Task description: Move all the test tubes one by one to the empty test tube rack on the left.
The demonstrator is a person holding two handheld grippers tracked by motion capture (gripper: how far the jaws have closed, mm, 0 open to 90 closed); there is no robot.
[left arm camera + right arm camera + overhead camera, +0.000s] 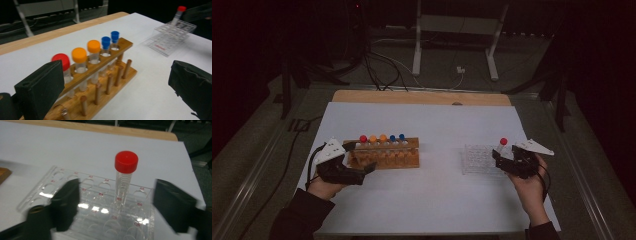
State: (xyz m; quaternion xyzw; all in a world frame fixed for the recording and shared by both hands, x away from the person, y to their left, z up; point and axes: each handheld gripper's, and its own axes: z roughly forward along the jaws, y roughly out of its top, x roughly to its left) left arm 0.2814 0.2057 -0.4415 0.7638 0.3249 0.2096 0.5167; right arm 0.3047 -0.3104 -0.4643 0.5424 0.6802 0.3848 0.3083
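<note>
A wooden rack (384,156) (105,75) holds a row of capped tubes: one red (61,61), two orange (79,55), two blue (106,42). My left gripper (361,157) (115,82) is at the rack's left end, open wide, with nothing between its jaws. One of its jaws stands just in front of the red-capped tube. A clear plastic rack (477,160) (50,187) holds one upright red-capped tube (503,143) (125,170). My right gripper (502,154) (117,195) straddles that tube, open, with its pads clear of it on both sides.
The white table sheet (437,125) ends at a wooden strip (422,97) at the far edge. Wooden pegs (109,82) line the near side of the wooden rack. Behind the table stand a metal frame (454,30) and cables on the floor.
</note>
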